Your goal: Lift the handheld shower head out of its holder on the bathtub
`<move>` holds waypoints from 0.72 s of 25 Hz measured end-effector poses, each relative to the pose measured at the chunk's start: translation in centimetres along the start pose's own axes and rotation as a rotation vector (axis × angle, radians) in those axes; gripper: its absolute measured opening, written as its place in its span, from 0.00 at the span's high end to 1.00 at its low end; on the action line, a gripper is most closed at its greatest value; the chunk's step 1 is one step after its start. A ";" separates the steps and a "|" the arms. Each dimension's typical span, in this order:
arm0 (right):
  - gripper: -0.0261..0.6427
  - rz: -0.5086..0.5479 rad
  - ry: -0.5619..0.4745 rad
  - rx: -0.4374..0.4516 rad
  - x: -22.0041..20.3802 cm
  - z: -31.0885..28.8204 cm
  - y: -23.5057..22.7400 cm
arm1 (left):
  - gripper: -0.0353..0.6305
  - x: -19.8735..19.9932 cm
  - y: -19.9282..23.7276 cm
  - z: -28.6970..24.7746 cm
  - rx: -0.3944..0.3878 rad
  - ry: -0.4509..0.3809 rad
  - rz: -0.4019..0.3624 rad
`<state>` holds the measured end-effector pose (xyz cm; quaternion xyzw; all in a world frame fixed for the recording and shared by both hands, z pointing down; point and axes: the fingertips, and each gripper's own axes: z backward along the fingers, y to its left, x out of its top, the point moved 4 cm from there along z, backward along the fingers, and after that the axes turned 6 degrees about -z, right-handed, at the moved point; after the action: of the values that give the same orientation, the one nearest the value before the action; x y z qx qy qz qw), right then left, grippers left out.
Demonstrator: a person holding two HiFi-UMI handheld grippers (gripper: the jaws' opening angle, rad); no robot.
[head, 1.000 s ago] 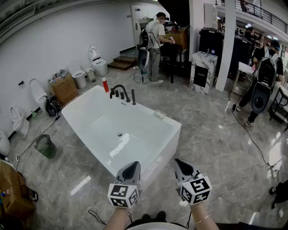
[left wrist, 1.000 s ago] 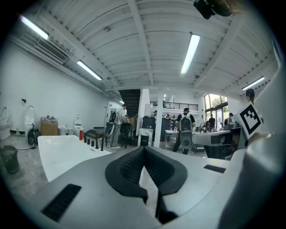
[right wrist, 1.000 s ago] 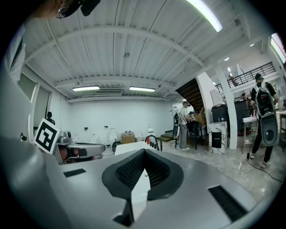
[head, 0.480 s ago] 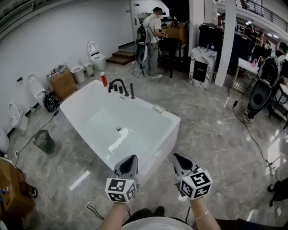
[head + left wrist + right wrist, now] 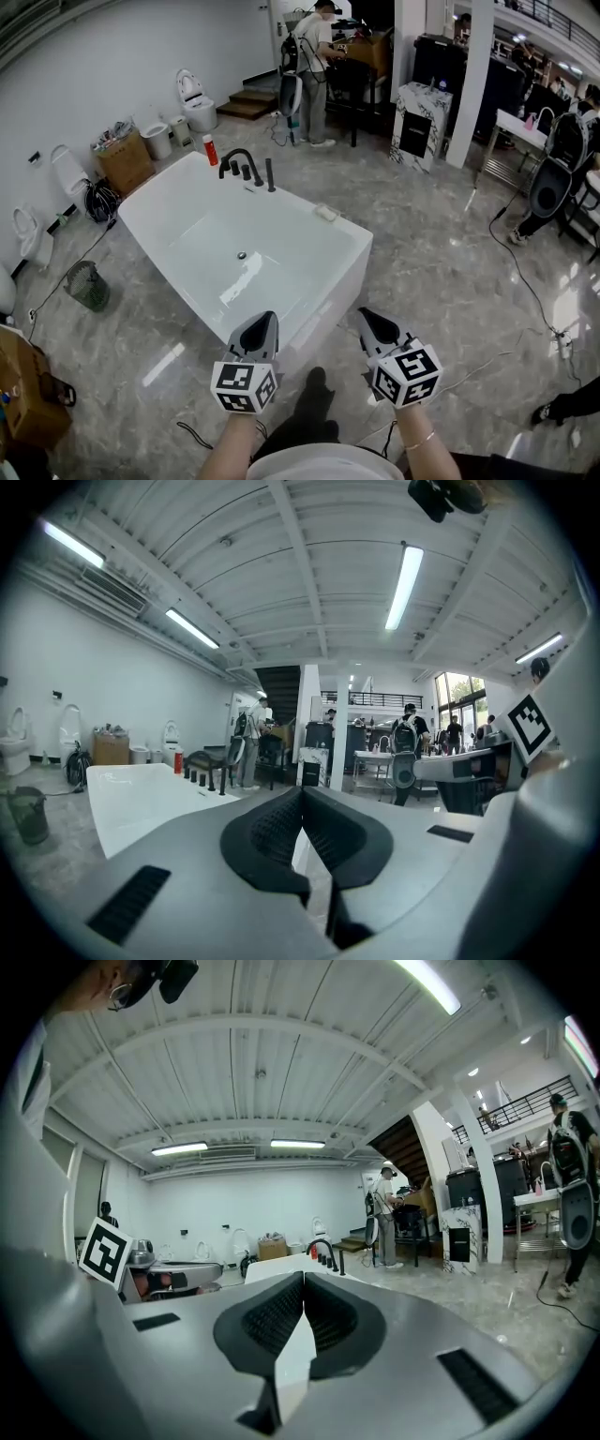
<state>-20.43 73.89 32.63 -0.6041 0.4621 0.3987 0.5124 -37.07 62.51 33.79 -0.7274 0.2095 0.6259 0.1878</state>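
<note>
The white bathtub (image 5: 349, 246) fills the middle of the head view. On its far rim stand a black curved faucet (image 5: 234, 159), two knobs, and the upright black handheld shower head (image 5: 270, 175) in its holder. My left gripper (image 5: 262, 323) and right gripper (image 5: 367, 319) hover side by side at the tub's near corner, far from the shower head. Both are shut with nothing between the pads. The left gripper view shows the tub (image 5: 131, 794) and black fittings (image 5: 208, 778) ahead at the left. In the right gripper view the faucet (image 5: 323, 1251) stands beyond the shut pads.
A red bottle (image 5: 208, 150) stands on the tub's far corner. A wire bin (image 5: 86, 284), a cardboard box (image 5: 124, 161) and toilets (image 5: 192, 105) line the left wall. A person (image 5: 314, 56) stands at the back. Cables cross the marble floor at right (image 5: 525, 281).
Both grippers have sunk a little and edged toward the tub's near corner, still shut. A dark shoe now shows between them on the floor.
</note>
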 end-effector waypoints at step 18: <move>0.85 -0.035 0.047 0.021 5.8 -30.7 -14.6 | 0.92 -0.1 17.2 -30.2 0.025 0.065 0.062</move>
<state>-4.59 43.42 35.60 -0.6157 0.4676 0.3707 0.5147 -21.23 31.84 38.11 -0.7382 0.2459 0.6046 0.1706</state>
